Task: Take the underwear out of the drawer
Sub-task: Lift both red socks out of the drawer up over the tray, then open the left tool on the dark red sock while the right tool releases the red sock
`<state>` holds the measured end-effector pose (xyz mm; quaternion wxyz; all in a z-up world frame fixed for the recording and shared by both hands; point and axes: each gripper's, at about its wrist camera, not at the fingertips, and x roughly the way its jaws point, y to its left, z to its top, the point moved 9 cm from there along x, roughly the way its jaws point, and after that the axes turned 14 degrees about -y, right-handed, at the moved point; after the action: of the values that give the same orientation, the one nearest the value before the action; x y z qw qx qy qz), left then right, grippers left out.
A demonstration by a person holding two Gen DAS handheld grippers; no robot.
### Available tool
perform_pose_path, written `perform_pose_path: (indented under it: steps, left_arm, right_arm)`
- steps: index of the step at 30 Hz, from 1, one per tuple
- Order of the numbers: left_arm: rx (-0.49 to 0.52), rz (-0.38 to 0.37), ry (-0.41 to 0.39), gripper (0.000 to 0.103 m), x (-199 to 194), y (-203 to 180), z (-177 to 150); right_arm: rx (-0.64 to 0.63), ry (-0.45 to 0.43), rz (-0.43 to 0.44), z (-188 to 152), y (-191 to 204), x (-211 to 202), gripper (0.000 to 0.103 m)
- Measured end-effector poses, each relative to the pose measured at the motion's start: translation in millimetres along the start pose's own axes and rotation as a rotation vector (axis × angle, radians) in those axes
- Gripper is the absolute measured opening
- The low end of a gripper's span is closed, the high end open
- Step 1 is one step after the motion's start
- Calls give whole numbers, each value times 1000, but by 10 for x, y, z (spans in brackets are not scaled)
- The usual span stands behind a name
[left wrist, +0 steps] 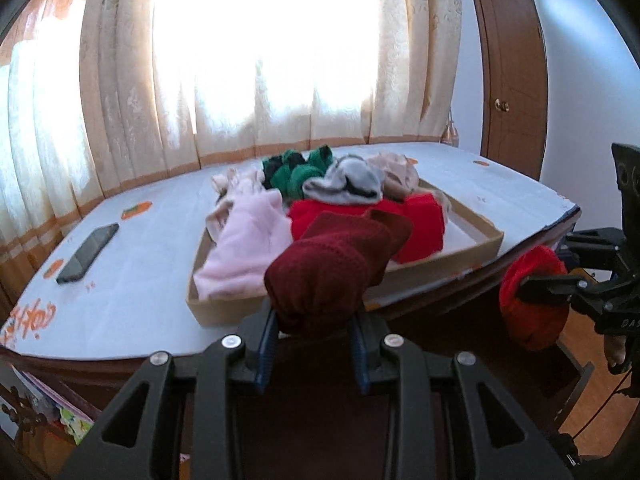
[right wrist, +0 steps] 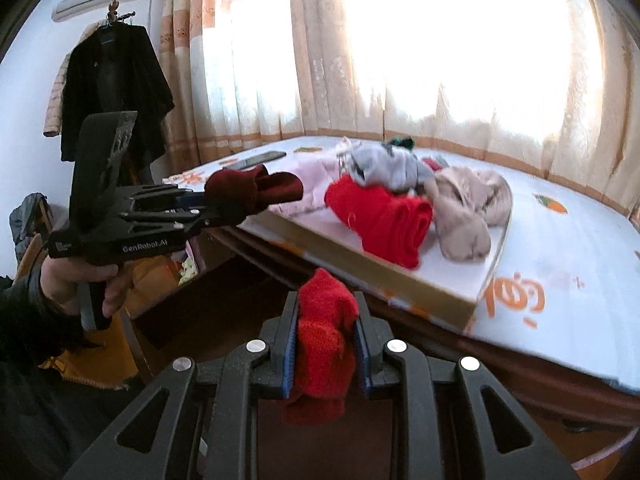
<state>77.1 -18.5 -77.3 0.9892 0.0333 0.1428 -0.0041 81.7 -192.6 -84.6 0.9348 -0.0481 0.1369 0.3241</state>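
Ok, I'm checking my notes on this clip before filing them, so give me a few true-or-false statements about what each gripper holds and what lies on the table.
1. The left gripper is shut on a dark maroon knitted garment. True.
2. The right gripper is open and holds nothing. False: it is shut on a bright red knitted piece.
3. A dark flat phone lies inside the shallow cardboard tray. False: it lies on the white tablecloth, apart from the tray.
4. Green rolled items sit at the far end of the tray. True.
5. A pale pink garment lies in the tray. True.
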Motion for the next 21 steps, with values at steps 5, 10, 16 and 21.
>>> perform_pose_path:
  steps: [5,10,16,21]
  left_arm:
    - [6,1,-15,30,7,33,128]
    - [6,8,-17,30,69,88,216]
    - [15,19,-11,30,162,181,302]
    - [25,26,-5,30,276,248,381]
  right_arm:
    - [-35,-14,9,194,75,72,26]
    - [-50,-28,12,356,107,139,26]
    - [-37,-45,16,591,74,247,26]
    - [-29,-45,9,742,52,373,26]
